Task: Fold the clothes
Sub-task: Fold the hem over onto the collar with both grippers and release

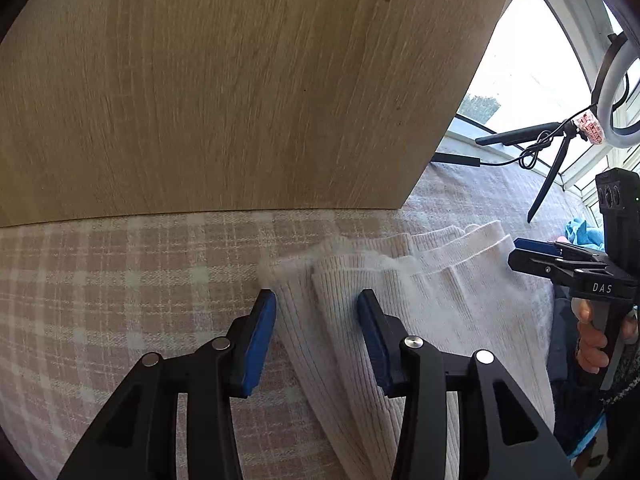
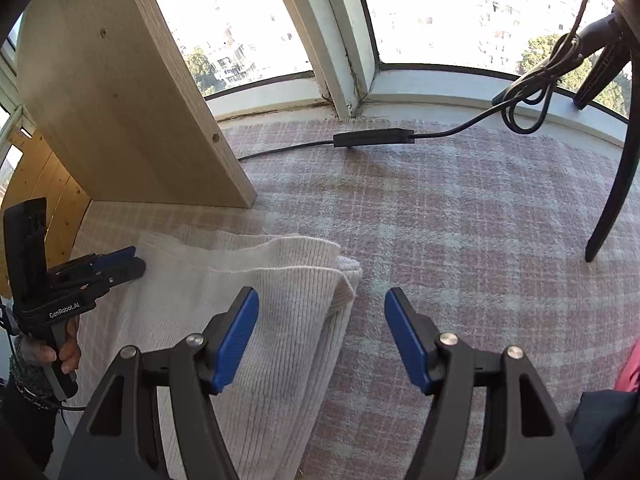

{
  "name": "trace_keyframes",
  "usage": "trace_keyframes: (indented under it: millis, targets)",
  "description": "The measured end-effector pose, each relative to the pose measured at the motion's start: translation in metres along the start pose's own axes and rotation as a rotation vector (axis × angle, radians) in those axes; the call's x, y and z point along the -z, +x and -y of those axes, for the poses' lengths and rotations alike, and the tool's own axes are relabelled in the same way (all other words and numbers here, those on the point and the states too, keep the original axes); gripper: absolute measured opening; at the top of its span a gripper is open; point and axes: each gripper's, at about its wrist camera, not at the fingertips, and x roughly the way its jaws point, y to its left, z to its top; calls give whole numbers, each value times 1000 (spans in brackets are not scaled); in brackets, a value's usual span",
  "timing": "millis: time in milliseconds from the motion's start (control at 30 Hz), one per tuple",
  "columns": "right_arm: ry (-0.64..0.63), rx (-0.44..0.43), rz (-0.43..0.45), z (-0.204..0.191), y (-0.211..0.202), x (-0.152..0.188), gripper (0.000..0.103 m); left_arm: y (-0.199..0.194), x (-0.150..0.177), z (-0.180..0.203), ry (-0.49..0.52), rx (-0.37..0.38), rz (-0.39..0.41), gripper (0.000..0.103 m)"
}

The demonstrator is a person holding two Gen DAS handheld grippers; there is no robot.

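Note:
A folded white ribbed knit garment (image 1: 404, 304) lies on the pink plaid cloth (image 1: 120, 292); it also shows in the right wrist view (image 2: 248, 292). My left gripper (image 1: 316, 304) is open, its blue pads (image 1: 260, 340) straddling the garment's left folded edge. It shows from the side in the right wrist view (image 2: 124, 262), at the garment's far left edge. My right gripper (image 2: 322, 312) is open and empty, over the garment's right corner and the plaid cloth. It shows from the side in the left wrist view (image 1: 520, 250), at the garment's right edge.
An upright wooden panel (image 1: 240, 80) stands just behind the garment, also in the right wrist view (image 2: 120, 120). A black tripod leg (image 2: 616, 200), a cable with inline box (image 2: 372, 138) and a ring light (image 1: 612, 92) sit by the window. Blue fabric (image 1: 580, 232) lies at far right.

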Motion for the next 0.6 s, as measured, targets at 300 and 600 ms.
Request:
trace_keyframes:
  millis: [300, 600]
  targets:
    - [13, -122, -60, 17, 29, -5, 65, 9, 3, -22, -71, 61, -30, 63]
    - [41, -209, -89, 20, 29, -5, 66, 0, 4, -31, -136, 148, -67, 55]
